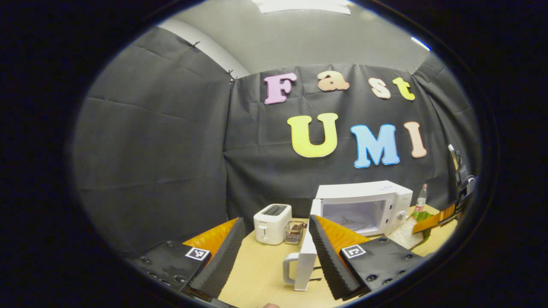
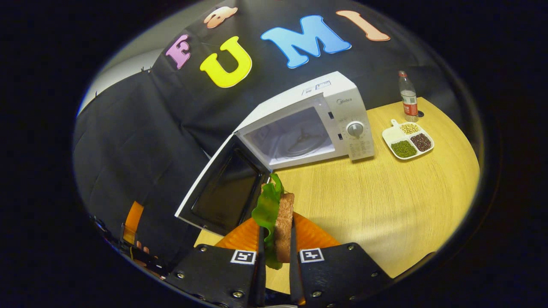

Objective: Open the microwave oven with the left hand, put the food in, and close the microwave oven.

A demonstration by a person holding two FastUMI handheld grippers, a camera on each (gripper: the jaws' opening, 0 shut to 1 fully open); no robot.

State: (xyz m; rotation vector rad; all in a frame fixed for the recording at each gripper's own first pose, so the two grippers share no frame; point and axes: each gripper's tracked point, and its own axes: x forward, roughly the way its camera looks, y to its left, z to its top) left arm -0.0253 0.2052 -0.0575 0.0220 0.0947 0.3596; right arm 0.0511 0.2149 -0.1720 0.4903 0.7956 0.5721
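A white microwave (image 2: pixel 338 115) stands on the wooden table with its door (image 2: pixel 224 188) swung wide open, showing the bare cavity (image 2: pixel 295 137). My right gripper (image 2: pixel 276 239) is shut on a sandwich (image 2: pixel 283 222) with green lettuce, held upright in front of the open door. In the left gripper view the microwave (image 1: pixel 364 205) sits ahead to the right, its door (image 1: pixel 306 261) edge-on near my right finger. My left gripper (image 1: pixel 274 252) is open with nothing between its fingers. The right gripper with the sandwich (image 1: pixel 413 229) appears at the far right of that view.
A white toaster (image 1: pixel 272 222) and a small wire basket (image 1: pixel 294 232) stand left of the microwave. A bottle (image 2: pixel 408 97) and a divided dish of beans (image 2: pixel 408 140) lie to the microwave's right. Bare tabletop (image 2: pixel 385 205) spreads in front.
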